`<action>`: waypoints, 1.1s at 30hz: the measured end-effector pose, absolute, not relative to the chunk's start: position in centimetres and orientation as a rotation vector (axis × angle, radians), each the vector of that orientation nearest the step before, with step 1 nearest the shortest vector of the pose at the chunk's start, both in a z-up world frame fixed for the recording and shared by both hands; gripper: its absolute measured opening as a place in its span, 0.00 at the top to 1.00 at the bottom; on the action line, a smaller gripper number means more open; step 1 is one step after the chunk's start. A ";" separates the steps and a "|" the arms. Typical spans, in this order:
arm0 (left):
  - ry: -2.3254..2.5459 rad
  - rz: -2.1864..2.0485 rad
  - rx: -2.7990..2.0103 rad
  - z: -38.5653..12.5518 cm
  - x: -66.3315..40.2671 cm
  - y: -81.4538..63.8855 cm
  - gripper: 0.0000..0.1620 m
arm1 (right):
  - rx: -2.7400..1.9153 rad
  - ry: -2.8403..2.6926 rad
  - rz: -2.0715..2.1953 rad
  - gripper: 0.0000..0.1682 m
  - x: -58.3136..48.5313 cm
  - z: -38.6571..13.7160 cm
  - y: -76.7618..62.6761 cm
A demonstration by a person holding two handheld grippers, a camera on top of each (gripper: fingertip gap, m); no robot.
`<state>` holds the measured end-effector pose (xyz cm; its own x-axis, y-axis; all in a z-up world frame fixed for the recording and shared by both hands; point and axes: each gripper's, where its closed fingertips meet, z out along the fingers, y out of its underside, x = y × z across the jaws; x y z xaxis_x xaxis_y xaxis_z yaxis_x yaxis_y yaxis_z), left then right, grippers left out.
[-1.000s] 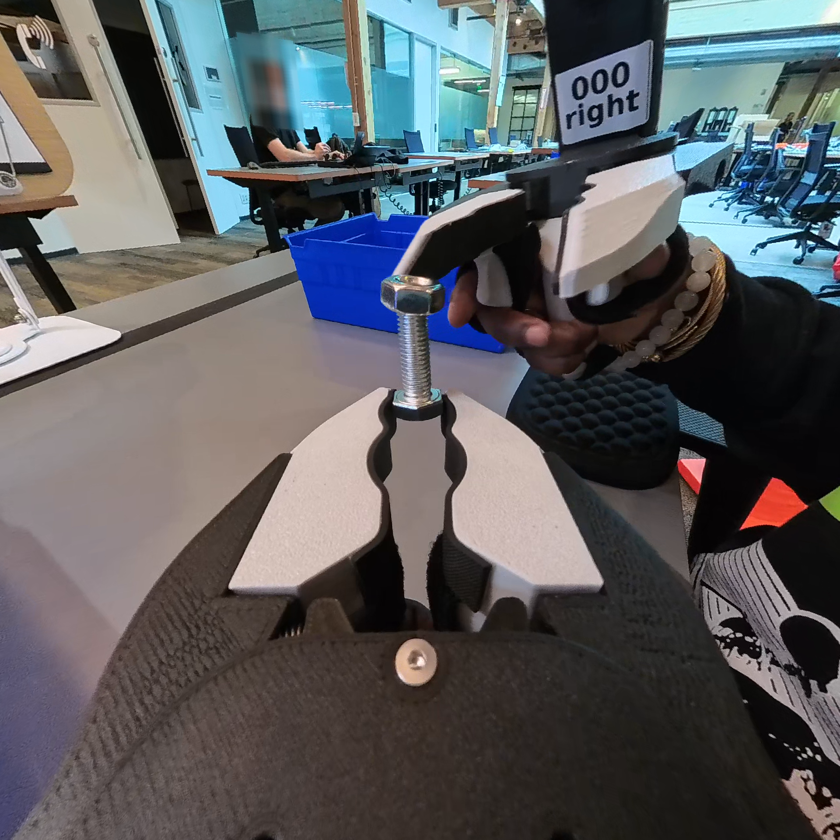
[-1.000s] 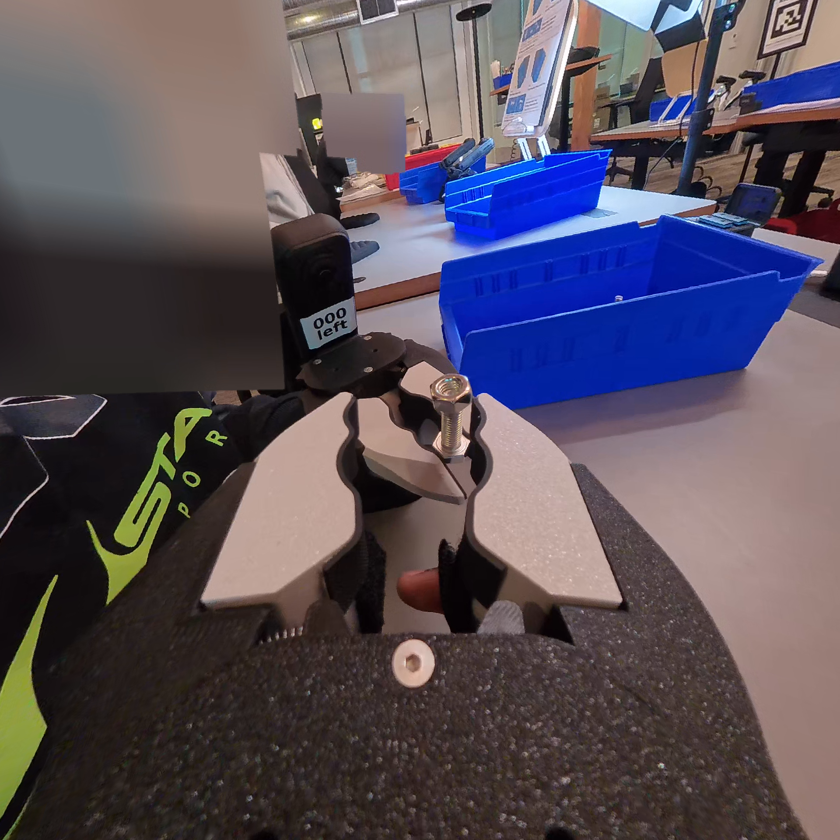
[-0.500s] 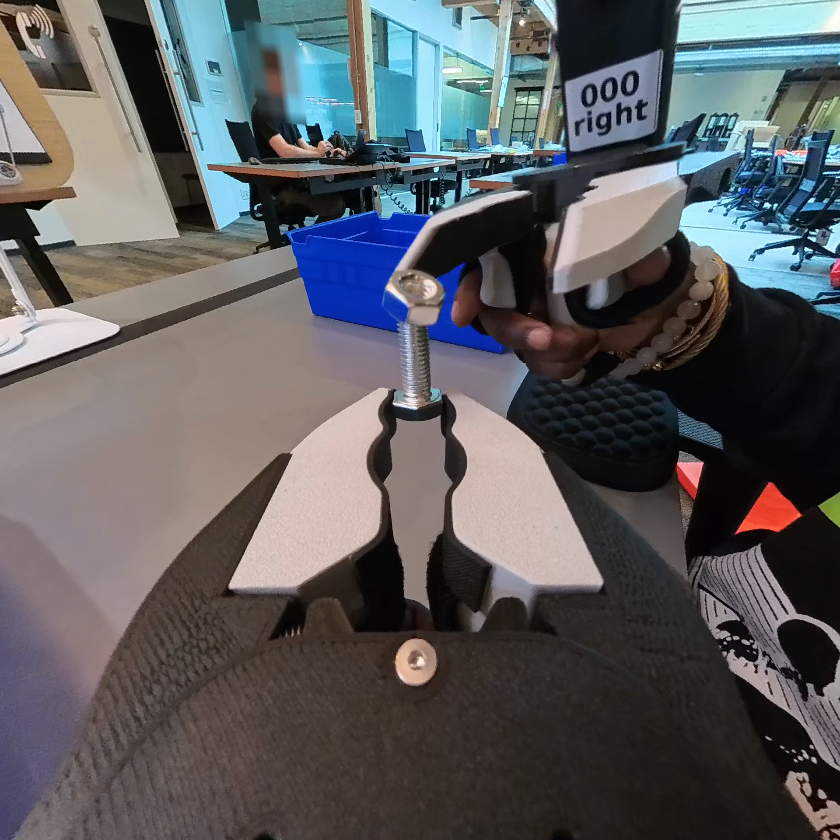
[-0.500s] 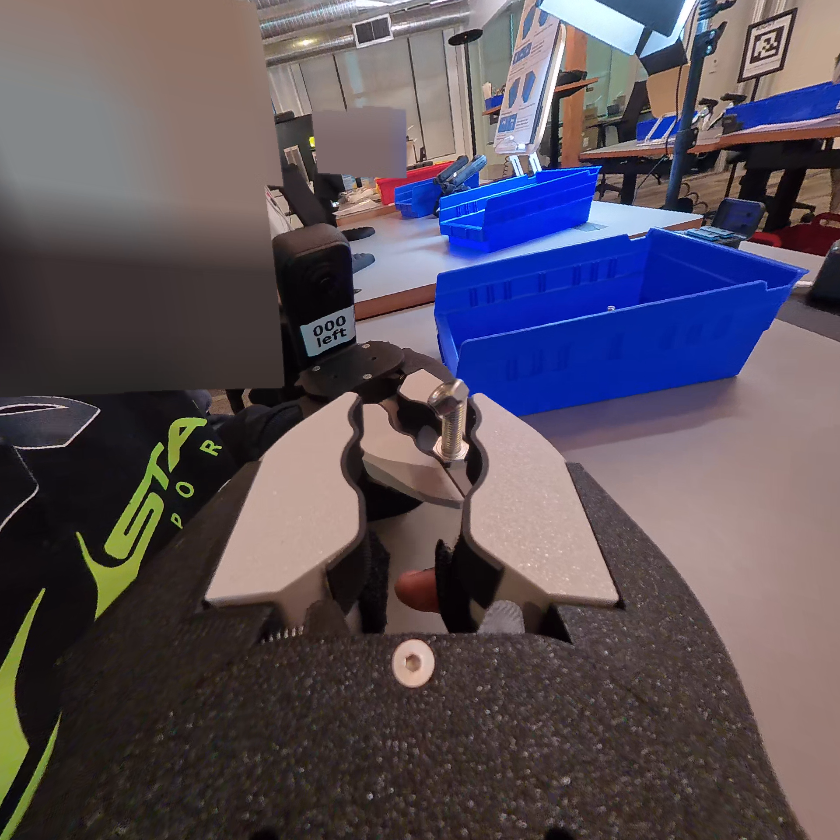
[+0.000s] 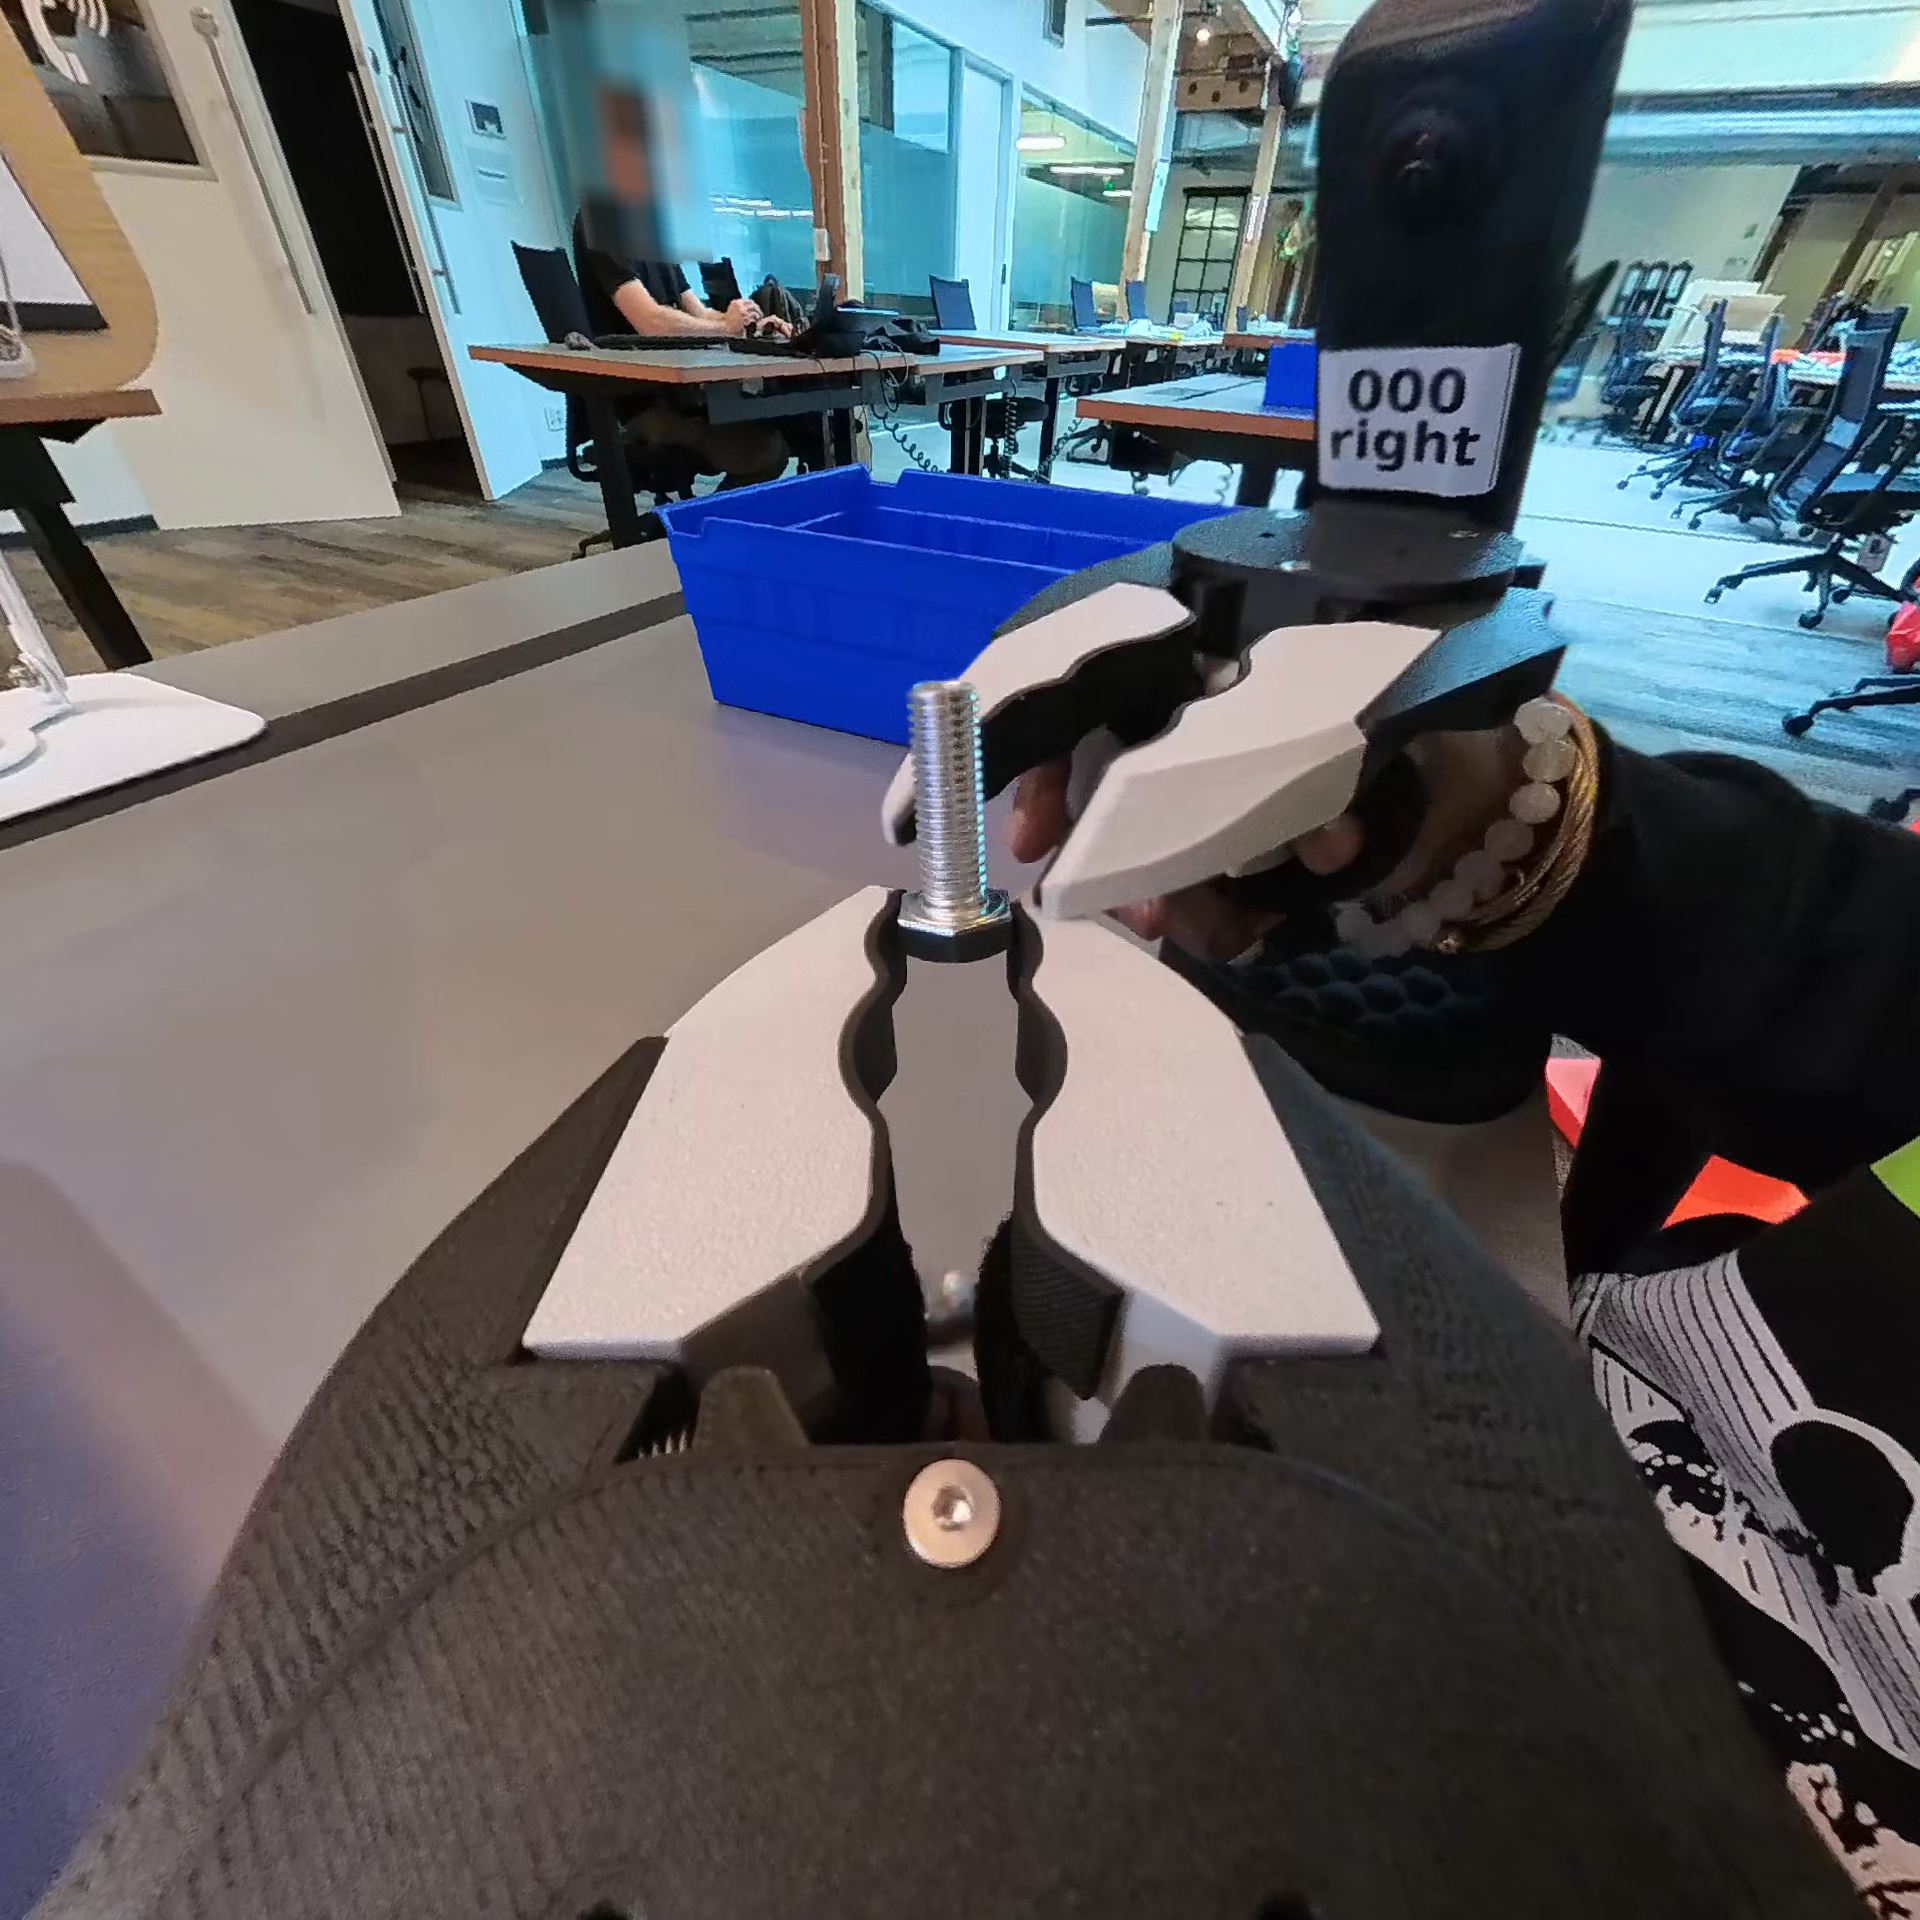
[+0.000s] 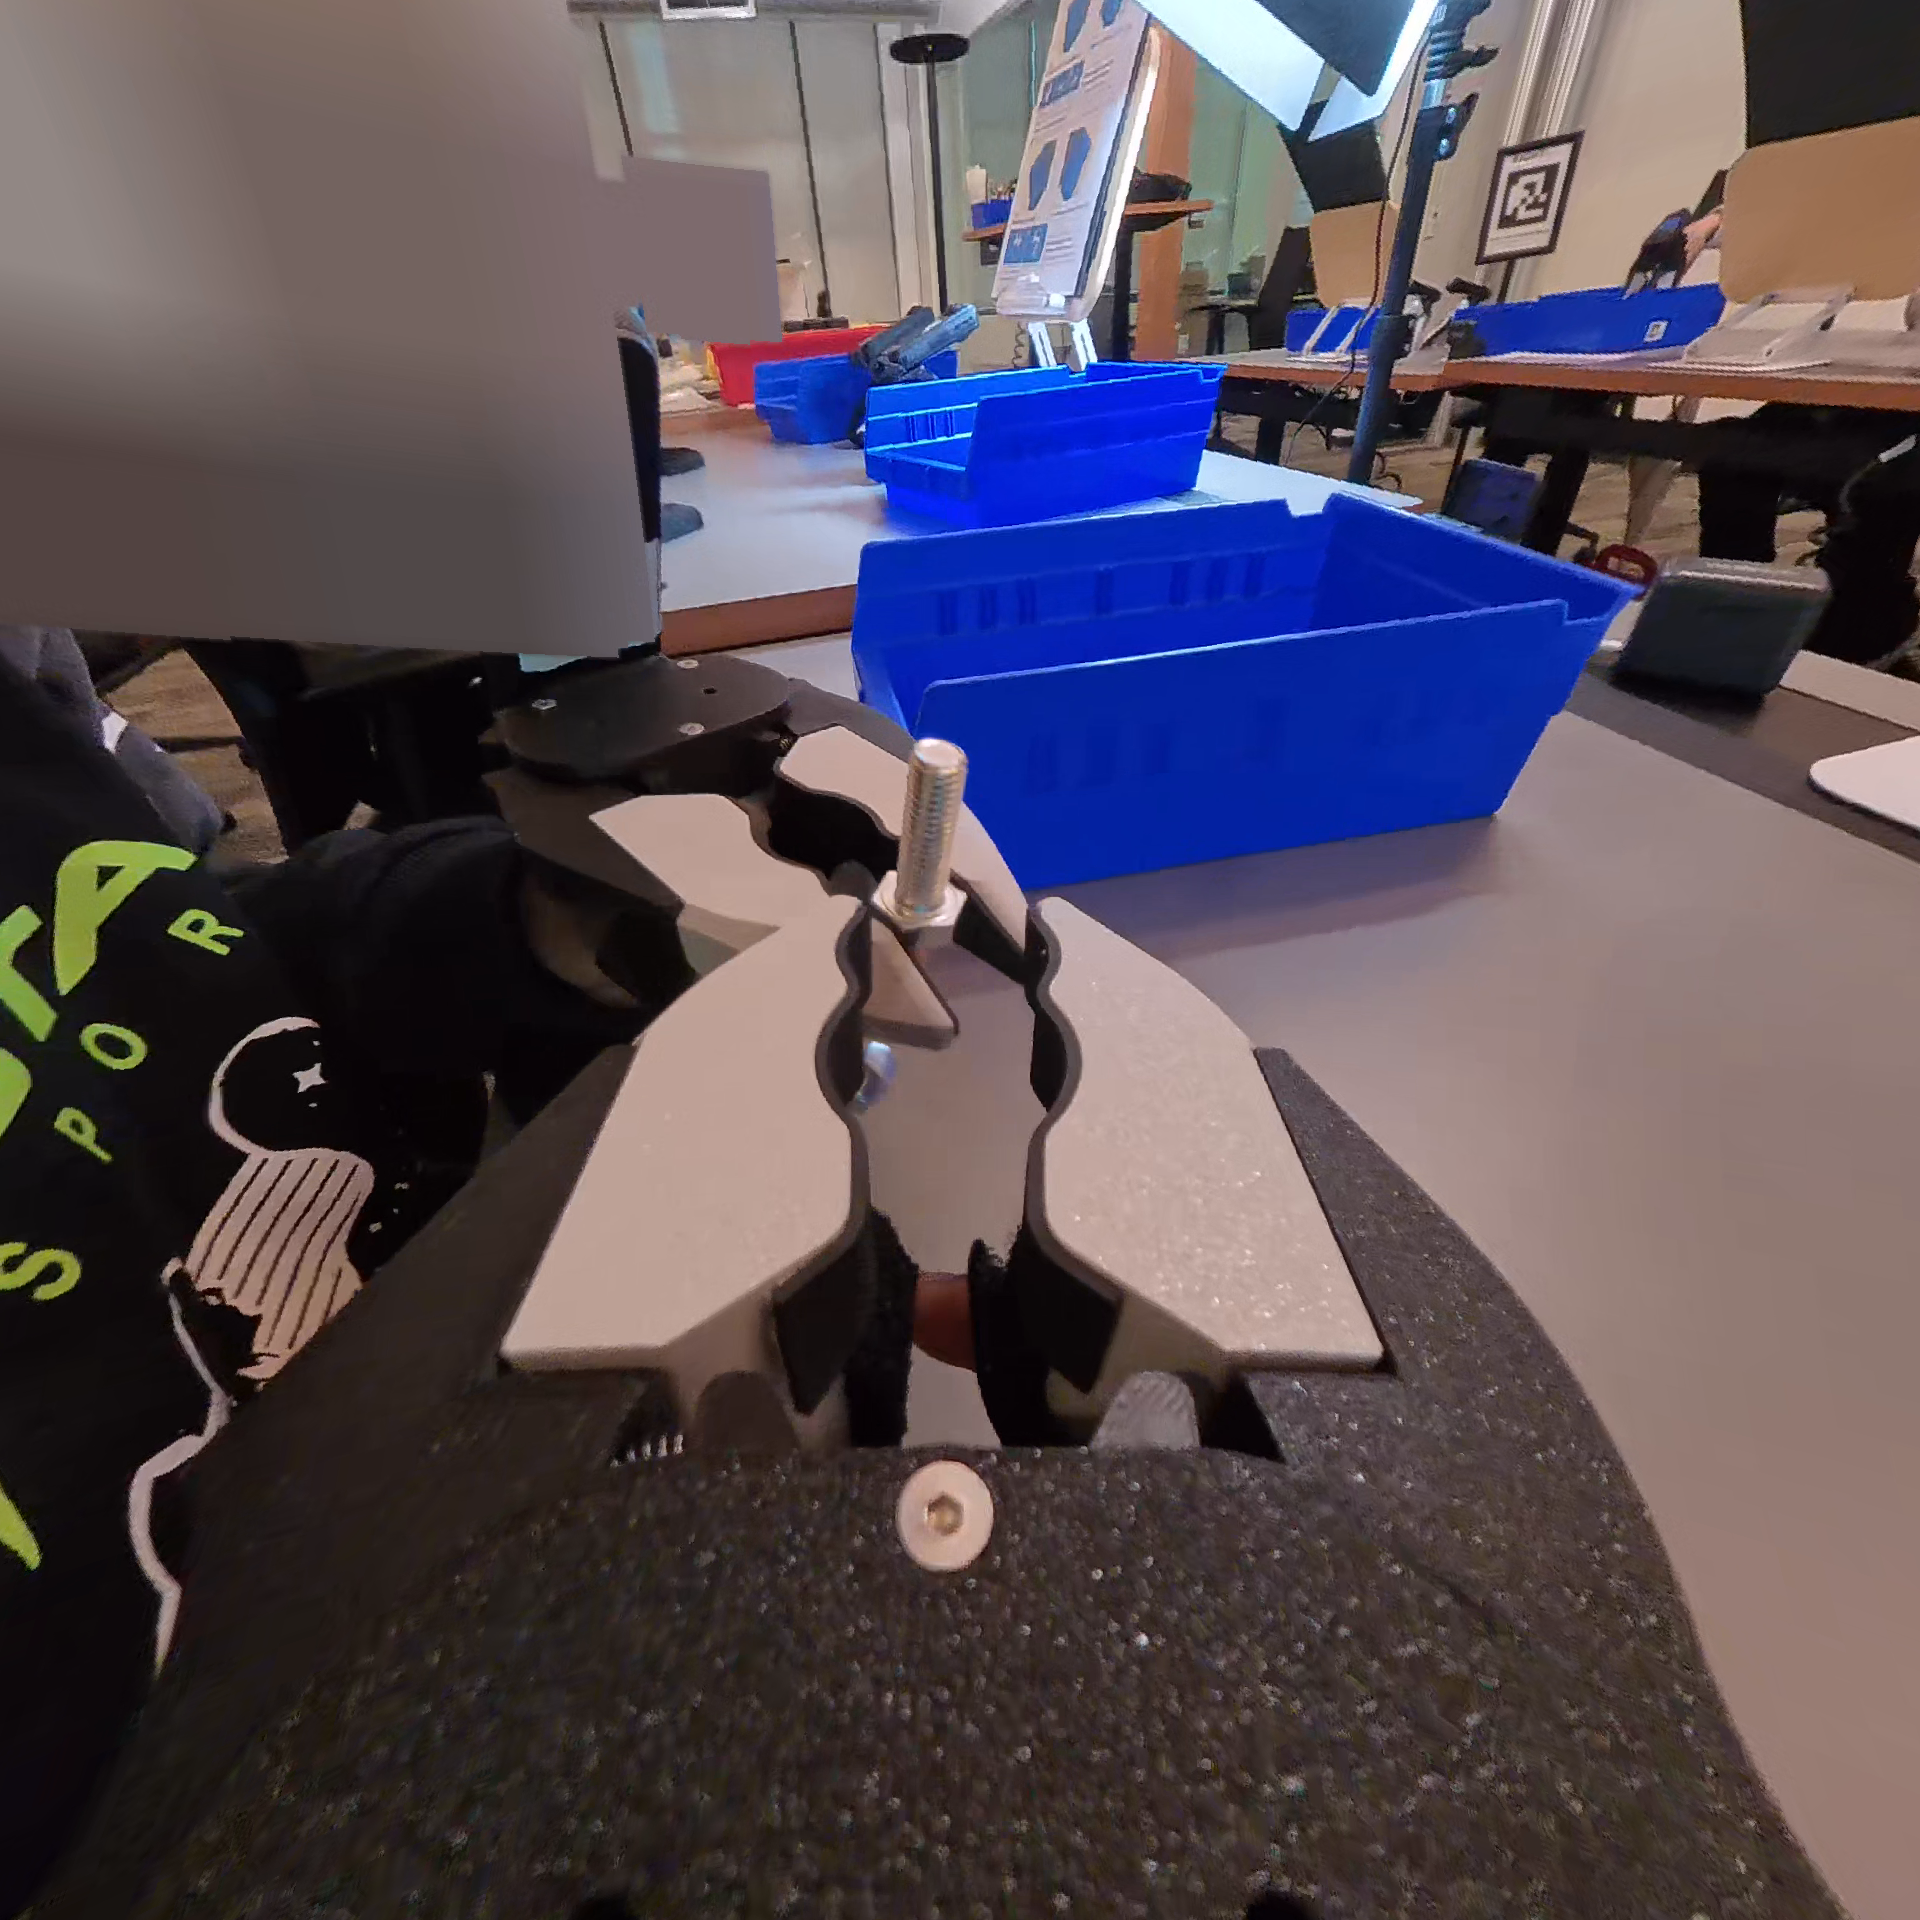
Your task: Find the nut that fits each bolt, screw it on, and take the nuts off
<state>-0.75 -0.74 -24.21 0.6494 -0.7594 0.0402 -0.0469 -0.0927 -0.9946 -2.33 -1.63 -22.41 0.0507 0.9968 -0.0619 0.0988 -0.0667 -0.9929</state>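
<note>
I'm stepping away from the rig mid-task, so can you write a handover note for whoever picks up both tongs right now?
Left tongs: shut on the hex head of the bolt, holding it upright above the table.
Right tongs: open and empty, close beside the bolt's thread.
Bolt: thread bare, no nut on it.
Nut: possibly the small shiny piece seen below the right tongs; too small to be sure.
Blue bin: on the table behind the bolt, contents not visible.
Done: this bolt carries no nut.
Left: probably set this bolt down and move to the next pair.
</note>
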 end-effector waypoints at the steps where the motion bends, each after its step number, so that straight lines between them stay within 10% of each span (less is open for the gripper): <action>1: 0.680 -0.686 -1.562 -24.1 -0.8 -0.7 0.88 | -1.360 -1.214 1.185 0.83 -2.1 -22.4 -1.5; 33: 0.440 -0.703 -1.436 -21.5 -4.8 0.2 0.88 | -1.430 -2.035 0.764 0.90 -3.1 -33.9 -8.0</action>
<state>-4.78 0.22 -21.55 0.7281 -0.6722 0.1345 0.1724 -0.0104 -0.9850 -3.12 -7.95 -33.86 -0.2970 0.9494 0.1020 0.6475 0.2788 -0.7093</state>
